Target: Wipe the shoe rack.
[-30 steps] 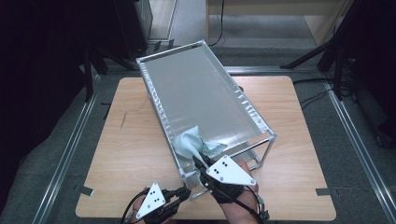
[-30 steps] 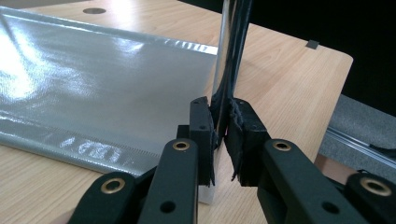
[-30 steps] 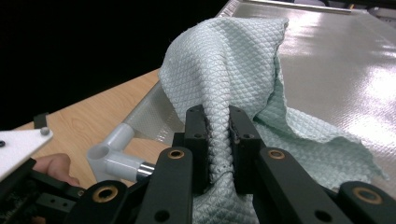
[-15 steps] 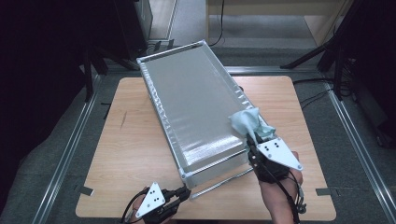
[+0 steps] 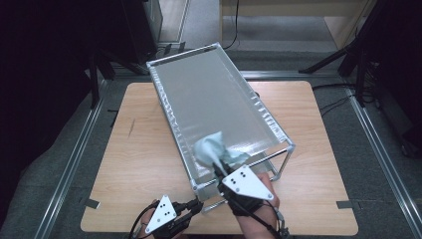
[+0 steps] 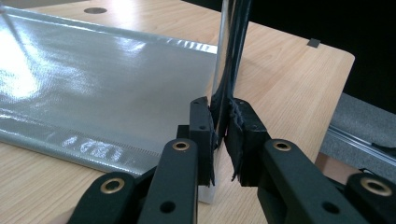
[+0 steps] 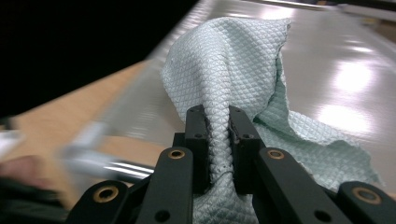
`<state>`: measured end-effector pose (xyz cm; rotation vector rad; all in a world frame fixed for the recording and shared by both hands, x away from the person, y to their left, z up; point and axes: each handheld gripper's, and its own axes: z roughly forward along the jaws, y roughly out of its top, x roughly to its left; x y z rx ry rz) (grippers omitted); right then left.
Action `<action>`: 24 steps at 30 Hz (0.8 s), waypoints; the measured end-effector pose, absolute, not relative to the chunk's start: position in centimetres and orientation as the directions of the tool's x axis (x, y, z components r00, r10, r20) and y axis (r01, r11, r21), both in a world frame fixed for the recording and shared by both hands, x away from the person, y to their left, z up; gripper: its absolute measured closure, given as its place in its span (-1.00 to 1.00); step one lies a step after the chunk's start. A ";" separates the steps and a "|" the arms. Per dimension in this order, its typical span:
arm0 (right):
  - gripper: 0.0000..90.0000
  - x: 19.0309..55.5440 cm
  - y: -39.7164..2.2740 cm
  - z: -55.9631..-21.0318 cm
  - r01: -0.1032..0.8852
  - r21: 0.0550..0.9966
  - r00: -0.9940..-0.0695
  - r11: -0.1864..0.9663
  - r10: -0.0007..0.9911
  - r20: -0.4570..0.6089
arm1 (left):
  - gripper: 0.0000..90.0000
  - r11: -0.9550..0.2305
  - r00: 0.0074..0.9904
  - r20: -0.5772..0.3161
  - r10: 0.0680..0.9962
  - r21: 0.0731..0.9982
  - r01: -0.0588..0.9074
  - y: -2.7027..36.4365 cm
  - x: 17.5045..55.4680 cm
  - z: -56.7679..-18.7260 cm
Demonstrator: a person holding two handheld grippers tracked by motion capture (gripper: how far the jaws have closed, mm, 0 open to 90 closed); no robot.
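Back from the frame's right, the right tool [image 5: 217,167] clamps the pale green waffle-weave cloth [image 5: 215,149] low-centre on the silver metal-framed tray [image 5: 209,94]; left tool [image 6: 219,133], clamped on its corner post [image 6: 223,56], could slip, letting it skid.

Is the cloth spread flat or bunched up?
Bunched: the pale green cloth rises in a gathered peak, pinched by the right gripper.

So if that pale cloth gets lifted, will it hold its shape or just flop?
Probably flop: the cloth bunches and droops where the right gripper pinches it. It looks light, since a small pinch carries it. Its quilted weave probably grips rather than slips.
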<state>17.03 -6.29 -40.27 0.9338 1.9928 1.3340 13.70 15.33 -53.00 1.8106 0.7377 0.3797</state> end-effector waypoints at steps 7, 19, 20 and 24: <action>0.80 16.3 -5.8 -40.0 0.239 0.937 -0.684 0.254 0.729 -0.023 | 0.82 -0.227 0.759 -0.080 0.646 0.930 0.291 15.3 13.6 -53.0; 0.79 19.0 -16.0 -39.9 0.239 0.952 -0.357 0.192 0.929 -0.098 | 0.82 -0.242 0.766 -0.067 0.639 0.928 0.283 15.3 13.6 -52.9; 0.79 19.1 -16.7 -39.9 0.245 0.955 -0.339 0.166 0.938 -0.076 | 0.83 -0.242 0.766 -0.067 0.639 0.928 0.283 15.3 13.6 -52.9; 0.79 19.4 -18.0 -39.9 0.248 0.959 -0.296 0.137 0.953 -0.059 | 0.83 -0.242 0.766 -0.066 0.640 0.928 0.282 15.2 13.6 -52.9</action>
